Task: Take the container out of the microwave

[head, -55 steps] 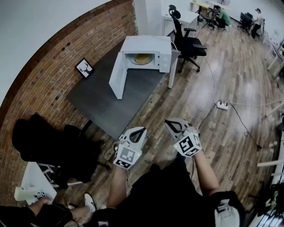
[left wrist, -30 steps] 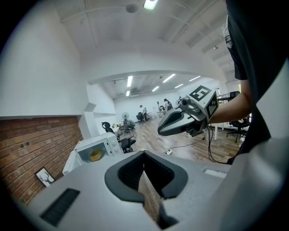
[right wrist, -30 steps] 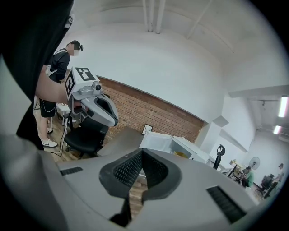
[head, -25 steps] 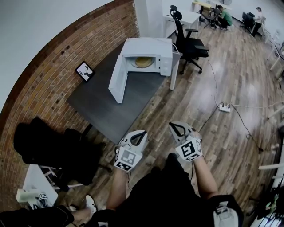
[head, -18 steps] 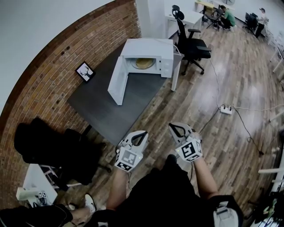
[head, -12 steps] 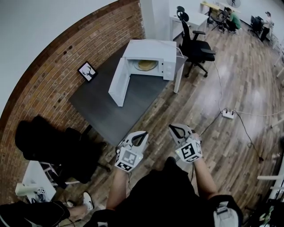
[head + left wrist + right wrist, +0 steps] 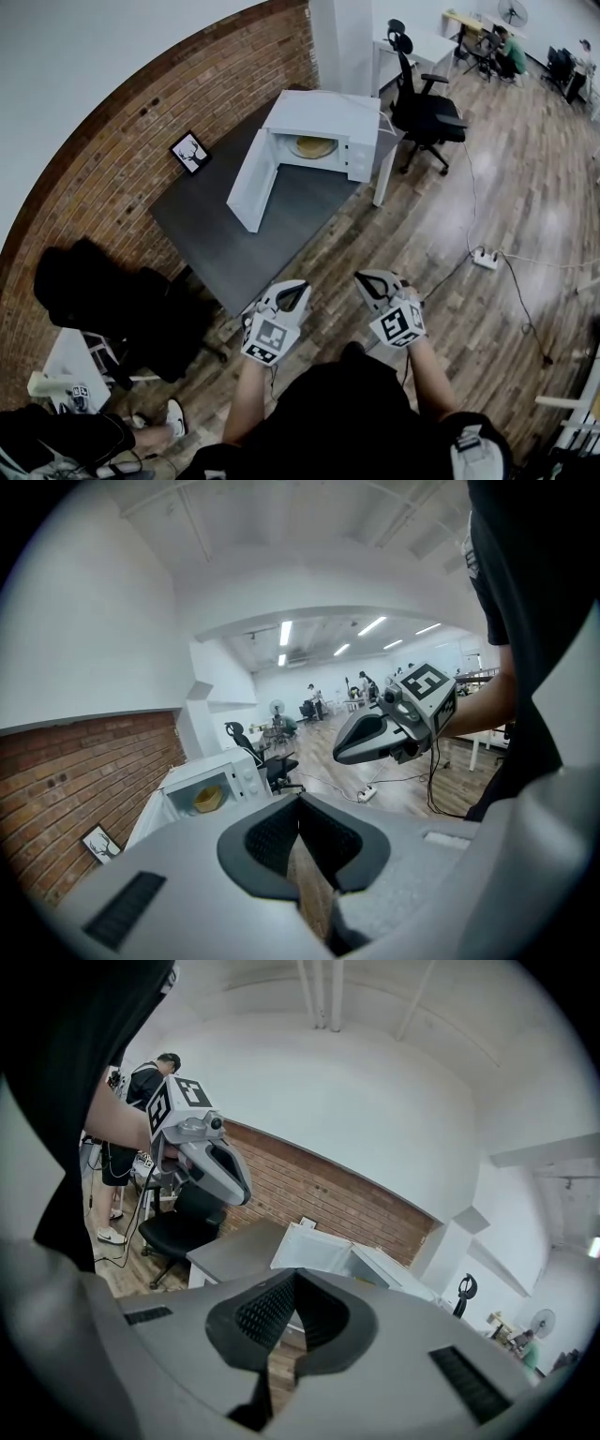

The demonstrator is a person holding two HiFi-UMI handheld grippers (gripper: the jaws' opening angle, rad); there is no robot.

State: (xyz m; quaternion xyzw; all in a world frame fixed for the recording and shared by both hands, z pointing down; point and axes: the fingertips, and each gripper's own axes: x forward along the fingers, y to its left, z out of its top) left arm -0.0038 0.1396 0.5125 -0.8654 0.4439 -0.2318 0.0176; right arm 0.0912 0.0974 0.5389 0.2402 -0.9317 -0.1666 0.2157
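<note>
The left gripper (image 7: 300, 286) and right gripper (image 7: 364, 278) are each pressed together on nothing, well apart from the dark grey table (image 7: 211, 234). The shallow yellow container (image 7: 312, 147) sits inside the open white microwave (image 7: 323, 111). Reaching in with the jaws unspread could shove it deeper or knock the swung-out door (image 7: 249, 183).

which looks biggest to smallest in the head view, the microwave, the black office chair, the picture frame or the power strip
1. microwave, door open
2. black office chair
3. picture frame
4. power strip
The last two are both small, but the frame looks a little larger. Real sizes may differ, since distances vary.
</note>
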